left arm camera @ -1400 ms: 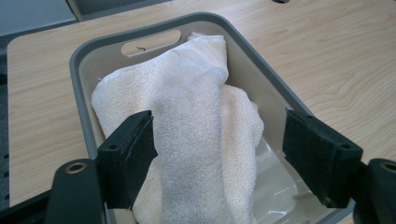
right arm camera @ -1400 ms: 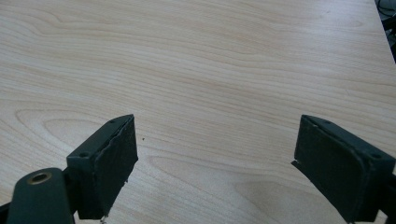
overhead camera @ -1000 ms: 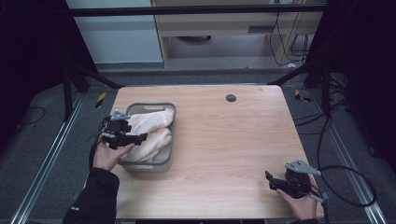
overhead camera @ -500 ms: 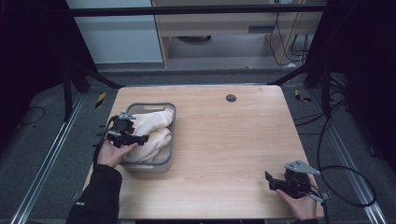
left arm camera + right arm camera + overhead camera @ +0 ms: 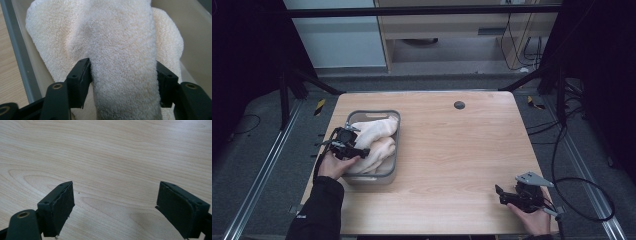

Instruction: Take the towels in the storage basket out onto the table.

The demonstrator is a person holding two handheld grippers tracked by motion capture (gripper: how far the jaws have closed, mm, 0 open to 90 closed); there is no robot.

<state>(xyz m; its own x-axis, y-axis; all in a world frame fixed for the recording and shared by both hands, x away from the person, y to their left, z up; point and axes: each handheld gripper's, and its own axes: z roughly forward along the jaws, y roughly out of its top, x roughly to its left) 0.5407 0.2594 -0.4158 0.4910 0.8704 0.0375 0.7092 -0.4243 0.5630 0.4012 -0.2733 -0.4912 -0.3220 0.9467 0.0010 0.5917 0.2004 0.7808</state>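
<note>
A cream towel lies bunched in a grey basket on the left side of the wooden table. My left gripper reaches down into the basket from its left side. In the left gripper view a thick fold of the towel fills the gap between the jaws of my left gripper. The jaws have just been closing, and both pads now touch the fold. The basket wall shows at the right. My right gripper rests near the table's front right corner. It stands open over bare wood.
A small round black grommet sits near the far edge of the table. A black cable loops off the right gripper past the table's right edge. Metal rails run along the floor on both sides.
My left gripper has sunk into the basket and shifted a little toward the towel's near end. Its jaws have narrowed around a fold. The right gripper has kept still.
</note>
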